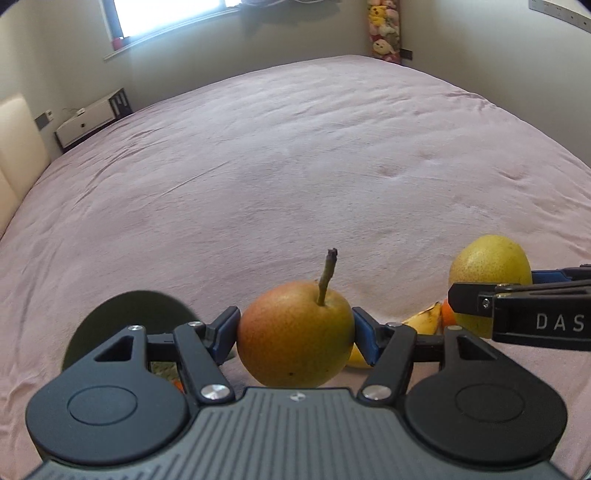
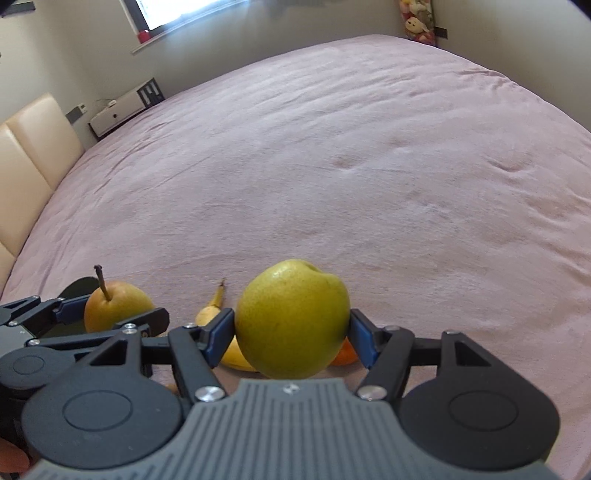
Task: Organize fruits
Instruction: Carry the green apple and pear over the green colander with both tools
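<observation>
Both cameras sit just behind their own fingers and look forward and down over the pink bed point(image 1: 295, 166), toward the far wall with the window point(image 1: 166, 14). The left wrist view is very near to the reddish pear point(image 1: 295, 336); the right wrist view is very near to the green pear point(image 2: 291, 321). The views stand side by side: each shows the other gripper at its edge, and both share the banana point(image 2: 216, 314), the bed and the far corner.
</observation>
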Action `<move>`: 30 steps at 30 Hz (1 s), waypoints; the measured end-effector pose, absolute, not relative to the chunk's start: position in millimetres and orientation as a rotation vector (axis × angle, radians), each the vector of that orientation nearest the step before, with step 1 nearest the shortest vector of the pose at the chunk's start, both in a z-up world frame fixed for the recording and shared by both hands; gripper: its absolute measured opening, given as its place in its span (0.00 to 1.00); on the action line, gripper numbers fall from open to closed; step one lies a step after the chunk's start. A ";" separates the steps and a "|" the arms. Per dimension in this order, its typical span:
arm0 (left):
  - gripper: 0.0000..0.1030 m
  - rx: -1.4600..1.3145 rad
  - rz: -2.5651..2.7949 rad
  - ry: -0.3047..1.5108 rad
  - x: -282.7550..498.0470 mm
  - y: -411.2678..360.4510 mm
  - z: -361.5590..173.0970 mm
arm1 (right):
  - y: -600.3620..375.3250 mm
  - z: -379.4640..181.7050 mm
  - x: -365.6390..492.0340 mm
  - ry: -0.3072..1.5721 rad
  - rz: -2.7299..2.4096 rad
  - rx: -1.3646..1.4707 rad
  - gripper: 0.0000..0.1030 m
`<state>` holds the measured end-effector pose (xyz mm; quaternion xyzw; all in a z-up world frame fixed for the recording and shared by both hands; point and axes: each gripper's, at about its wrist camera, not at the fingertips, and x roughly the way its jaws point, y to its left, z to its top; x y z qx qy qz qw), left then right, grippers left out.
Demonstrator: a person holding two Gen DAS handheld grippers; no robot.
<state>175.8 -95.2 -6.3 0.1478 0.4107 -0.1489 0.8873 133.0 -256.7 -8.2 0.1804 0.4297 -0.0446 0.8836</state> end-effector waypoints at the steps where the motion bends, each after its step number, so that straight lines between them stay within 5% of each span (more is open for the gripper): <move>1: 0.72 0.300 -0.301 0.853 172.9 -89.0 -3.6 | -251.6 -6.4 132.5 0.893 -0.079 0.370 0.62; 30: 0.72 0.091 -0.076 0.870 182.1 74.9 23.3 | -76.6 15.8 165.0 0.851 0.274 -0.011 0.62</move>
